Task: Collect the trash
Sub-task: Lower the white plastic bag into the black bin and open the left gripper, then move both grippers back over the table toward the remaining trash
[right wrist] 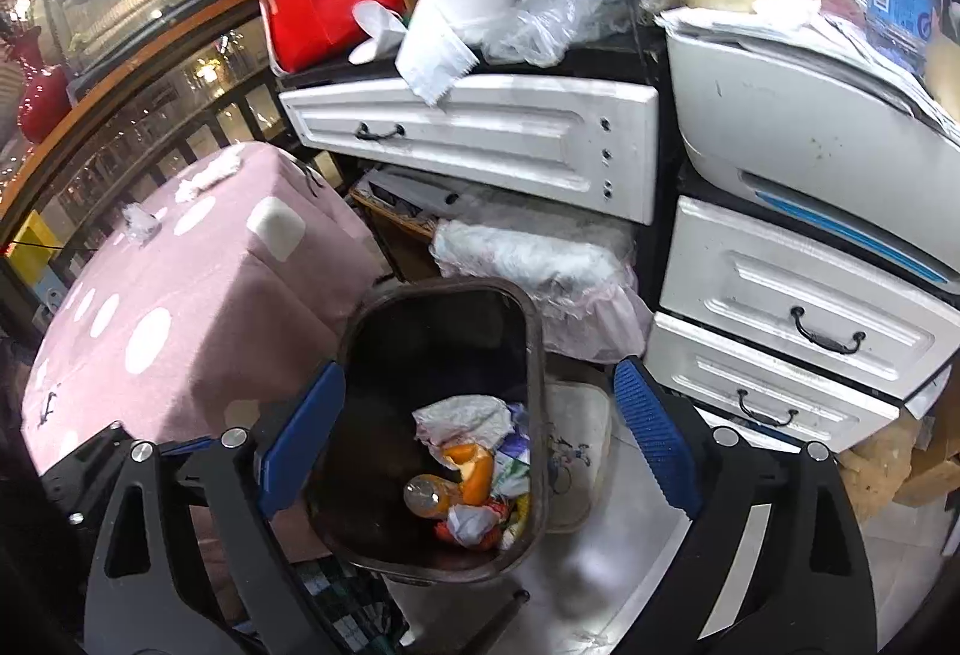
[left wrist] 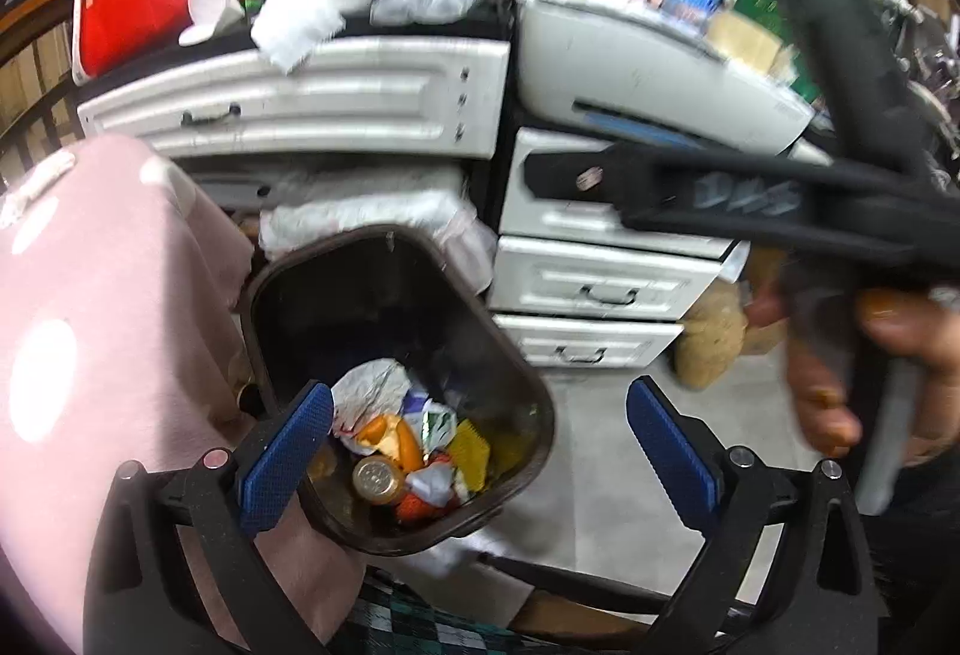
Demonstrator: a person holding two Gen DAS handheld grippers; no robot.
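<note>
The room is evenly lit from overhead, bright enough to read colours. Glare whitens the pink spotted cloth [left wrist: 102, 307] in the left wrist view, which is soft and smeared overall; the hand [left wrist: 840, 355] at its right edge is badly blurred. The right wrist view is sharper, with small lights glinting in the glass railing [right wrist: 120, 73]. The dark bin [right wrist: 444, 415] is shadowed inside. Both views bow outward, corners black.
</note>
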